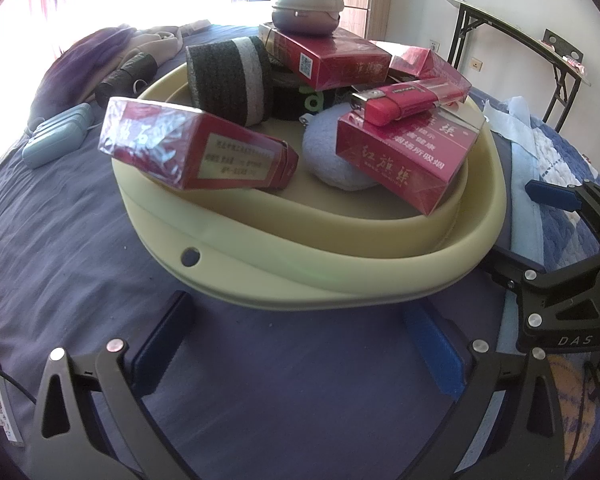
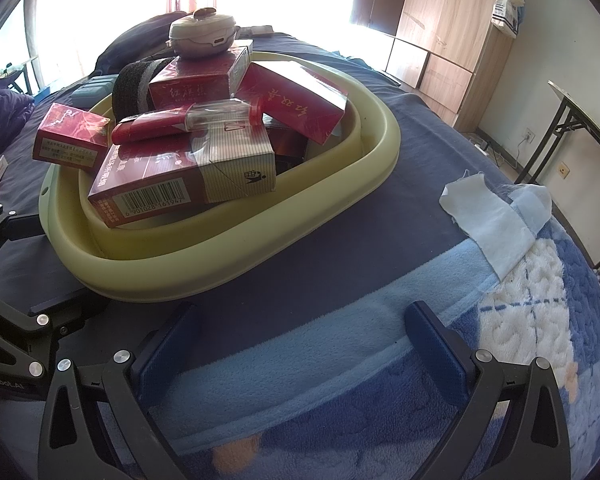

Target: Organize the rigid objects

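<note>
A cream basin (image 1: 284, 280) sat on a blue bedspread (image 1: 80, 240), piled with red cigarette packs (image 1: 196, 148) and a lighter (image 1: 404, 100). The left gripper (image 1: 300, 344) and right gripper (image 2: 300, 344) hung near it, jaws wide and empty.

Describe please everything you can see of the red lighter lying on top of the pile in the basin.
The red lighter is a slim, glossy body, apparently plastic, with a metal head at one end and a clear section at the other. It lies flat on its side, across the top face of a red cigarette pack inside the cream basin. Nothing rests on it, and neither gripper touches it.
</note>
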